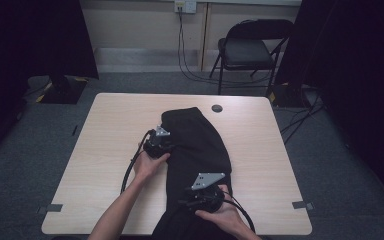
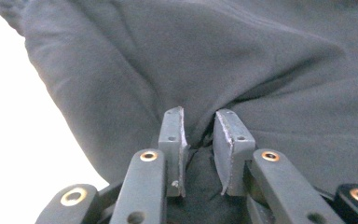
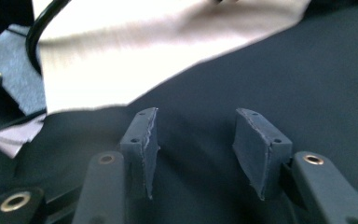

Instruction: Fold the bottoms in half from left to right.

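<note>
A dark garment lies lengthwise down the middle of a pale wooden table, its far end short of a small round black disc set in the tabletop and its near end spilling over the table's front edge between the person's forearms. The left gripper, held in the person's left hand, sits at the garment's left edge about halfway along, its cable looping back across the bare wood toward the person. In the left gripper view, its two grey pads stand narrowly apart with a bunched fold of the dark grey cloth gathered between them, the fabric drawing into creases that run to the pinch point. The right gripper, held in the right hand, rests over the garment's near right portion, its grey three-cornered plate facing up. In the right gripper view, its jaws stand spread well apart above flat dark cloth, the pads clear of the fabric and nothing caught between them; the pale tabletop shows beyond the garment's edge, slightly blurred. Behind the table, a black folding chair stands against the wall on grey carpet.
</note>
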A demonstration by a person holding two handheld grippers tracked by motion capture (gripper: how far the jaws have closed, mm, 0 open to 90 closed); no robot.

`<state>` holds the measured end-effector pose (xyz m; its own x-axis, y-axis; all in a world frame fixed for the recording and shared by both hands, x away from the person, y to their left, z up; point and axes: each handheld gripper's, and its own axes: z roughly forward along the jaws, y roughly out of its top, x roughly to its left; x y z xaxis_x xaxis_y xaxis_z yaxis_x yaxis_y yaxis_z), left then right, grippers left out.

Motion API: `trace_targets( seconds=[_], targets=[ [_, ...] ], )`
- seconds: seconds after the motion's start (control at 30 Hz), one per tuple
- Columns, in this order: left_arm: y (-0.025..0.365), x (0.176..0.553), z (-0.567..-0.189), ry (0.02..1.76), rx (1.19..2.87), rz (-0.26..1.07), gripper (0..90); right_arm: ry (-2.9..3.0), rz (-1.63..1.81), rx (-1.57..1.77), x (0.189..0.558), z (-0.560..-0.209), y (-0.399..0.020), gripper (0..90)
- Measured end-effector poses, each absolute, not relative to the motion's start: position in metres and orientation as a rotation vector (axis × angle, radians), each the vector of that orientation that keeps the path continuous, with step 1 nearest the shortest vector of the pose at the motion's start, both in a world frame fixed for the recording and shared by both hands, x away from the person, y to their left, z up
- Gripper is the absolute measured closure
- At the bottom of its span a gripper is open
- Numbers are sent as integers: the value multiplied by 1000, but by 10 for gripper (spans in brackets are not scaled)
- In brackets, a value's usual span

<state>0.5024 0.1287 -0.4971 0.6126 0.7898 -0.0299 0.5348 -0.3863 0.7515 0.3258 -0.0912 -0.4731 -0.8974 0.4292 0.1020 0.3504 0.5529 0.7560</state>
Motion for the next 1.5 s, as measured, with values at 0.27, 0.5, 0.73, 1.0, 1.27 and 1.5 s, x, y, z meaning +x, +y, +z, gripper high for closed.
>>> trace_targets(
  seconds=[0.27, 0.5, 0.73, 1.0, 1.27, 1.5],
  targets=[
    [130, 498, -478, 1049, 2102, 387, 595, 2707, 1162, 658, 322, -491, -106, 726],
    [136, 444, -451, 900, 2090, 284, 583, 2590, 1337, 685, 318, -455, -129, 900],
    [136, 401, -464, 824, 2135, 187, 551, 2515, 1296, 817, 304, -447, -184, 900],
    [127, 390, -491, 787, 2233, 246, 564, 2465, 1069, 1100, 325, -479, -200, 516],
    [128, 396, -493, 797, 2228, 304, 607, 2494, 976, 1047, 330, -483, -192, 900],
    [138, 407, -493, 845, 2212, 340, 614, 2347, 945, 1140, 334, -471, -229, 900]
  ],
)
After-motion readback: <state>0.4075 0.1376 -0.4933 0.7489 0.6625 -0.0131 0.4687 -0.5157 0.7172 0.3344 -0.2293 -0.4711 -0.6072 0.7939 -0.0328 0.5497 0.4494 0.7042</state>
